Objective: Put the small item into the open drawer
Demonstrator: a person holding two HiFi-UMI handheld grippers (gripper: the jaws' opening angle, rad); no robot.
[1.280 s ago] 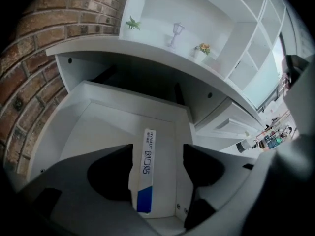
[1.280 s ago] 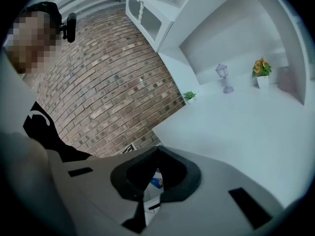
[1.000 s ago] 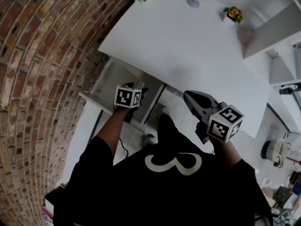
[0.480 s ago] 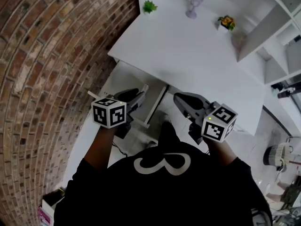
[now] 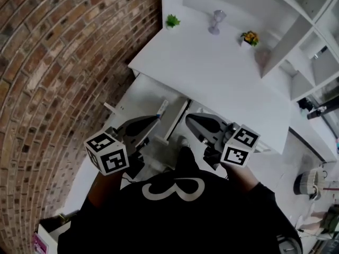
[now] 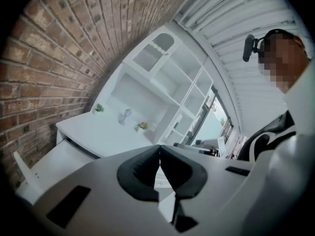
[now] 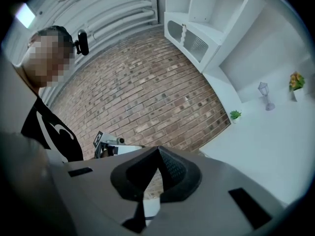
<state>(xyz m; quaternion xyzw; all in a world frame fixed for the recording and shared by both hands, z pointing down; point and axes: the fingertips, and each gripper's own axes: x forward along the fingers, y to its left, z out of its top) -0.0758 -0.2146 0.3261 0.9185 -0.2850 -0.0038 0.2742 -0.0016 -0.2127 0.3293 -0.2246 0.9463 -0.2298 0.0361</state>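
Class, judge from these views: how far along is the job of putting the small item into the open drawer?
Done: the drawer stands open below the desk, and neither gripper reaches into it. In hand: nothing; the left gripper and the right gripper are shut and empty. Left: the small item cannot be made out in the drawer, so confirm that it lies there.

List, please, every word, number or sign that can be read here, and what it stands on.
"3": large white figure on the person's black shirt, possibly a logo rather than a numeral.
Marker cubes: black-and-white square patterns, no words.
Pink-printed item at the lower left: too blurred to read.
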